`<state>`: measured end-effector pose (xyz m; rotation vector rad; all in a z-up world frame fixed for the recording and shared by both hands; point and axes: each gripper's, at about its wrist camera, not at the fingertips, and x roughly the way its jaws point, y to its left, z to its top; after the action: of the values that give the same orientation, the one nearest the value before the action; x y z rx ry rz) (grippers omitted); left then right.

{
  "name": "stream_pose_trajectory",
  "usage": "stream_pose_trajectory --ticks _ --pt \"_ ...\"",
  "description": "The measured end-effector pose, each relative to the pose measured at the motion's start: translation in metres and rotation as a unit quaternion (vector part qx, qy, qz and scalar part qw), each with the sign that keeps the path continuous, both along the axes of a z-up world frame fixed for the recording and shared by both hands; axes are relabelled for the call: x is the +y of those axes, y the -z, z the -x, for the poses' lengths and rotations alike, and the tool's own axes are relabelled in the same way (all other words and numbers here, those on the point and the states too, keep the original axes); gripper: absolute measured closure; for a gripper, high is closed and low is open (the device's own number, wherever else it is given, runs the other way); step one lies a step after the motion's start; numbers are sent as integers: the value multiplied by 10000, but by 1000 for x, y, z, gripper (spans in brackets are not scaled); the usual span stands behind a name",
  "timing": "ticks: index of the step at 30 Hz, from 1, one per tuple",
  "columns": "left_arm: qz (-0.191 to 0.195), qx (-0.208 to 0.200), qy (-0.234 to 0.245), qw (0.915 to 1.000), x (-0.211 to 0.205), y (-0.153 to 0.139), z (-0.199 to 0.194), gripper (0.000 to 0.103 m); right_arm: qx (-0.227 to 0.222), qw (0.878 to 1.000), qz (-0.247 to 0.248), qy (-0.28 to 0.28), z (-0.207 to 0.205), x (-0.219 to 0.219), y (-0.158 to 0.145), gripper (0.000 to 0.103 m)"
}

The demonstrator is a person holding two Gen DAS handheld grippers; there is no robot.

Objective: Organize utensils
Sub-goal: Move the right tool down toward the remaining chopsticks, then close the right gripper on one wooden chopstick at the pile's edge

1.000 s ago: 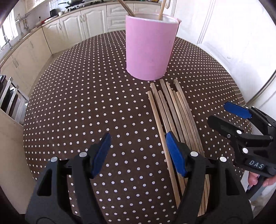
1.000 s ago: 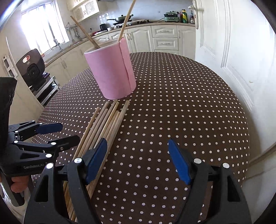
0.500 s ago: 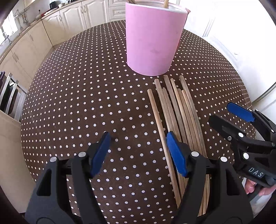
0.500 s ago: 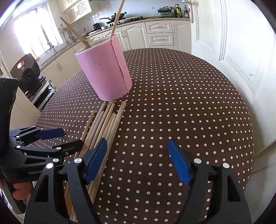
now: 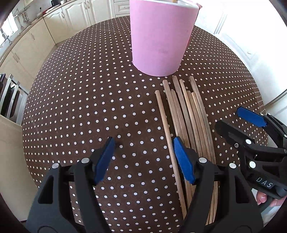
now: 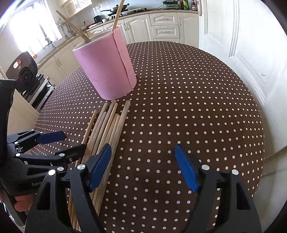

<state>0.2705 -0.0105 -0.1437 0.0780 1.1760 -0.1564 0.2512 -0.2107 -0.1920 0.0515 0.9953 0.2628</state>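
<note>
A tall pink cup (image 5: 157, 39) (image 6: 105, 71) stands on the brown dotted table (image 5: 80, 100) (image 6: 188, 93), with two wooden sticks (image 6: 117, 16) leaning out of it. Several more wooden sticks (image 5: 190, 114) (image 6: 107, 125) lie side by side in front of the cup. My left gripper (image 5: 143, 143) (image 6: 71, 141) hovers open low over the table. The leftmost stick (image 5: 162, 121) runs just inside its right pad, which overlaps the bundle. My right gripper (image 6: 142, 150) (image 5: 231, 118) is open to the right of the bundle, holding nothing.
Cream kitchen cabinets (image 5: 53, 23) (image 6: 161, 23) line the back wall. A white door (image 6: 251, 44) is close on the right. A chair (image 5: 10, 100) and a black camera on a stand (image 6: 25, 71) sit beyond the table's left edge.
My left gripper has moved forward toward the cup and slightly lower, so the cup and sticks look larger. The right gripper has stayed almost still. No stick has moved.
</note>
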Motion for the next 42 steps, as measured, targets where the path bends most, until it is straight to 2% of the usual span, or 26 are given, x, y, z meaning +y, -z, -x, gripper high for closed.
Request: stream_pose_trajectory --ticks 2,4,6,13,17,21,28,32,36,39,42 --pt "-79 -93 13 9999 -4 1 1 41 13 10000 39 -6 -1 0 -1 33" --pt "-96 -191 160 9996 -7 1 5 57 28 10000 63 -10 0 1 0 33" --pt "-97 -223 235 9994 -8 0 7 68 46 10000 76 -19 0 1 0 33" --pt "140 -219 86 9996 4 2 -1 91 175 9980 575 -191 -7 14 3 40" --pt "329 -171 30 9993 13 4 -3 95 445 9941 936 -319 -17 22 3 44" --pt "270 -181 87 9994 14 4 1 96 699 9903 1131 -411 -22 28 4 49" --pt "272 -143 83 9995 21 1 16 96 1219 9854 1014 -620 -31 45 1 58" --pt "252 -161 100 9995 18 0 15 96 1306 9843 997 -643 -33 50 -2 60" --pt "269 -156 104 9995 17 1 16 96 1428 9843 772 -688 -36 58 -7 60" --pt "285 -136 103 9994 18 0 15 96 1311 9833 1064 -683 -35 66 -8 60" --pt "313 -118 82 9994 20 0 14 96 1378 9814 1150 -675 -34 70 -2 60"
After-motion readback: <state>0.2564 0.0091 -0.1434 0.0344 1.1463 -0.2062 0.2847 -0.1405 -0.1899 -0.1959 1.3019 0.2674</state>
